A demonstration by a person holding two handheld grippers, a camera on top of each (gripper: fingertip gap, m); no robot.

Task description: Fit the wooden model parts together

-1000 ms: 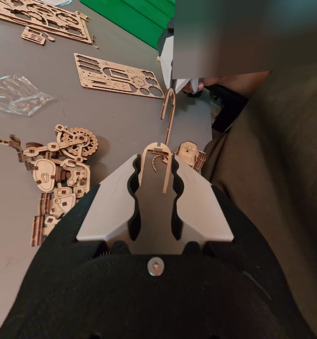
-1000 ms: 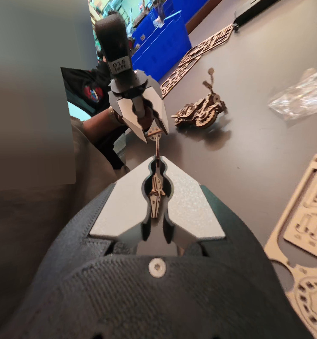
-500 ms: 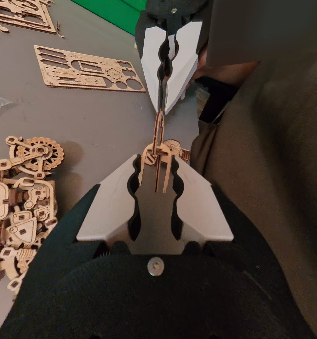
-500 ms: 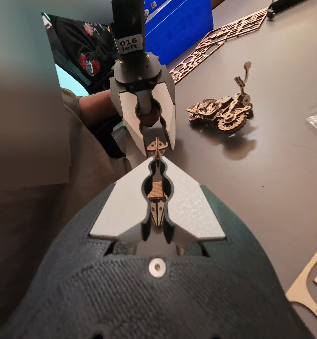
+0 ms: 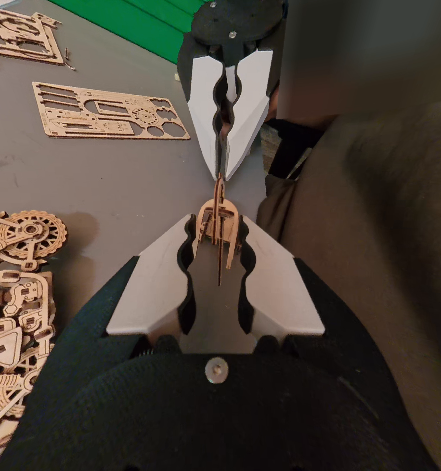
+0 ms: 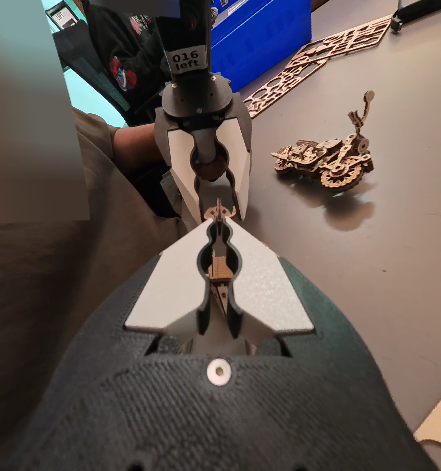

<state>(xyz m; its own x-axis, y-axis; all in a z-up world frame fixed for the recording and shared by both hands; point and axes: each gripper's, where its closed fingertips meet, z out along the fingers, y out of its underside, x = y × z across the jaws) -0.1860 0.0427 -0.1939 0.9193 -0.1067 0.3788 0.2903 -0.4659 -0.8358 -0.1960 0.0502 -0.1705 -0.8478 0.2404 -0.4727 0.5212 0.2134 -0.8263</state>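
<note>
My left gripper (image 5: pixel 215 219) is shut on an arched wooden part (image 5: pixel 231 207), gripping its two legs between the fingertips. My right gripper (image 5: pixel 220 177) comes in from the opposite side, shut on a thin hooked wooden strip (image 5: pixel 219 265). The strip passes through the middle of the arch and ends between my left fingers. In the right wrist view my right gripper (image 6: pixel 218 222) meets the left gripper (image 6: pixel 219 216) tip to tip, with the arch (image 6: pixel 210 212) just beyond. A small wooden sub-assembly (image 6: pixel 219 274) shows through the gap between the right fingers.
A built wooden motorcycle model (image 5: pixel 25 237) (image 6: pixel 329 163) lies on the grey table (image 5: pixel 125 178). Punched wooden sheets (image 5: pixel 107 114) (image 6: pixel 316 58) lie farther off, and another sheet (image 6: pixel 438 413) is near my right gripper. A blue bin (image 6: pixel 260 38) stands at the table's edge. A person's clothing (image 5: pixel 367 254) is close beside both grippers.
The two grippers have come together tip to tip. The thin strip, apart from the arch a second ago, now runs through it and reaches farther between my left fingers.
</note>
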